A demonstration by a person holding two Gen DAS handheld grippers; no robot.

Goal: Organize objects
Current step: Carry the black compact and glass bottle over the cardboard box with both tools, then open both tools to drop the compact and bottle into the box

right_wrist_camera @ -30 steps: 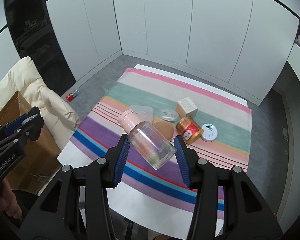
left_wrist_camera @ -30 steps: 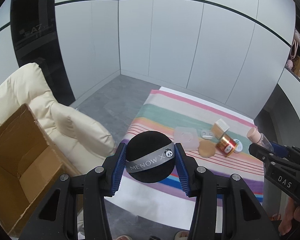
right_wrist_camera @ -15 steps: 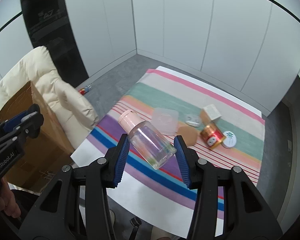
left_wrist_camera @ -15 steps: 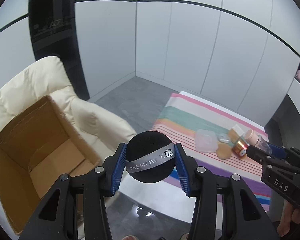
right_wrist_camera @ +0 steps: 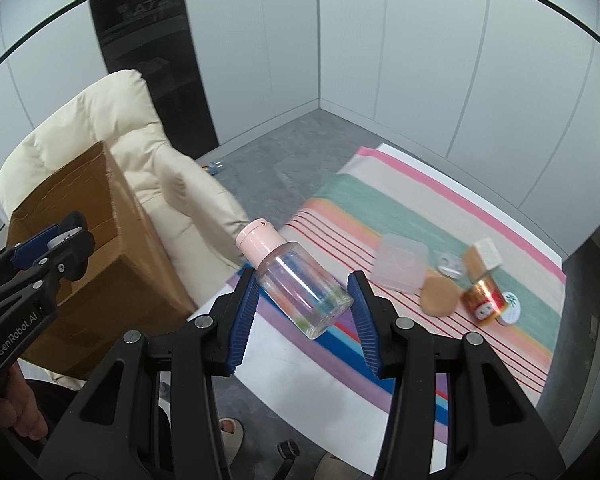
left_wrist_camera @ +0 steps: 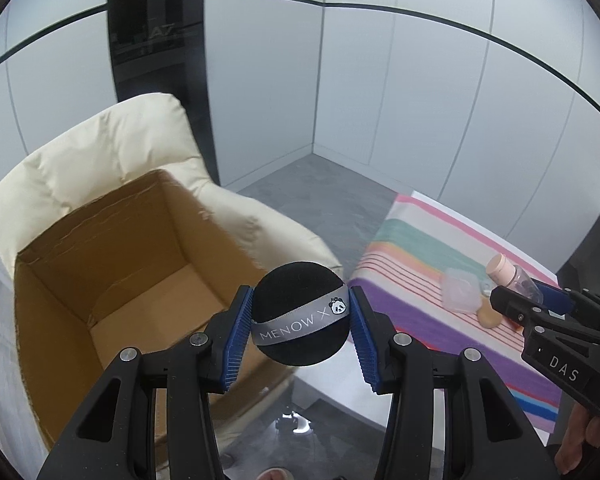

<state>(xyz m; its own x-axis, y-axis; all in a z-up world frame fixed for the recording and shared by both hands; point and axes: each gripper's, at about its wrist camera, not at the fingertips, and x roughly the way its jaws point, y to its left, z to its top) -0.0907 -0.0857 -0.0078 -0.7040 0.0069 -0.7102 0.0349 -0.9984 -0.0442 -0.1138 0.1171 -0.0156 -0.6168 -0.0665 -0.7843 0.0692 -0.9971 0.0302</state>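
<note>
My left gripper (left_wrist_camera: 300, 328) is shut on a round black powder puff (left_wrist_camera: 290, 350) with a grey ribbon, held in the air beside the near right corner of an open cardboard box (left_wrist_camera: 112, 280). My right gripper (right_wrist_camera: 304, 300) is shut on a clear bottle with a pink cap (right_wrist_camera: 296, 280), lying tilted between the blue pads above the near left edge of the striped cloth (right_wrist_camera: 420, 216). The box (right_wrist_camera: 80, 256) stands on a cream armchair (right_wrist_camera: 140, 148). The right gripper also shows at the right of the left wrist view, still holding the bottle (left_wrist_camera: 512, 274).
On the striped cloth lie a frosted plastic case (right_wrist_camera: 400, 262), a tan sponge (right_wrist_camera: 440, 290), a gold jar (right_wrist_camera: 482, 300), a white round tin (right_wrist_camera: 510, 306) and a small beige box (right_wrist_camera: 482, 258). Grey floor and white wall panels lie behind. Feet show at the bottom edge.
Both grippers have swung left, away from the striped cloth and toward the box on the armchair, each keeping hold of its object. The box now fills more of the left wrist view.
</note>
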